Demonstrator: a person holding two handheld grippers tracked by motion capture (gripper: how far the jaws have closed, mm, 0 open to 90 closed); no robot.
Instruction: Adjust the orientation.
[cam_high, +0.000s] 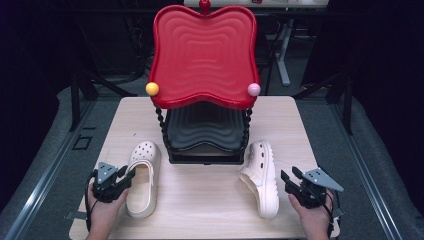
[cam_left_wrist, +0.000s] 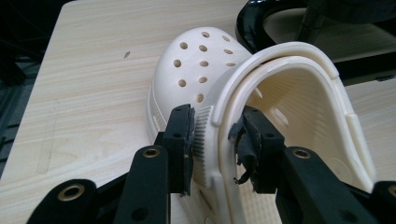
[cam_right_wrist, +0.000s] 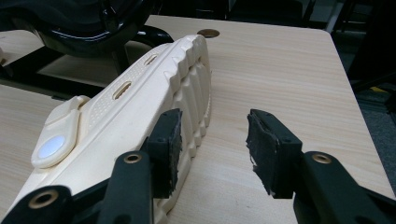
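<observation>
Two cream clogs lie on the wooden table (cam_high: 200, 195). The left clog (cam_high: 145, 150) stands upright, toe pointing away. My left gripper (cam_high: 127, 173) straddles its left side wall by the opening. In the left gripper view (cam_left_wrist: 215, 135) one pad lies against the ribbed outer wall of the clog (cam_left_wrist: 196, 65) and the other against the inside of the folded strap. The right clog (cam_high: 262, 172) lies on its side. My right gripper (cam_high: 289, 173) is open just right of it; in the right gripper view (cam_right_wrist: 212, 154) bare table shows between the jaws, the clog's sole (cam_right_wrist: 140, 93) beside one jaw.
A two-tier rack stands at the table's middle back: a red wavy tray (cam_high: 202, 55) on top and a black tray (cam_high: 205, 127) under it. A yellow ball (cam_high: 152, 88) and a pink ball (cam_high: 254, 89) cap its front corners. Table edges lie close outside both hands.
</observation>
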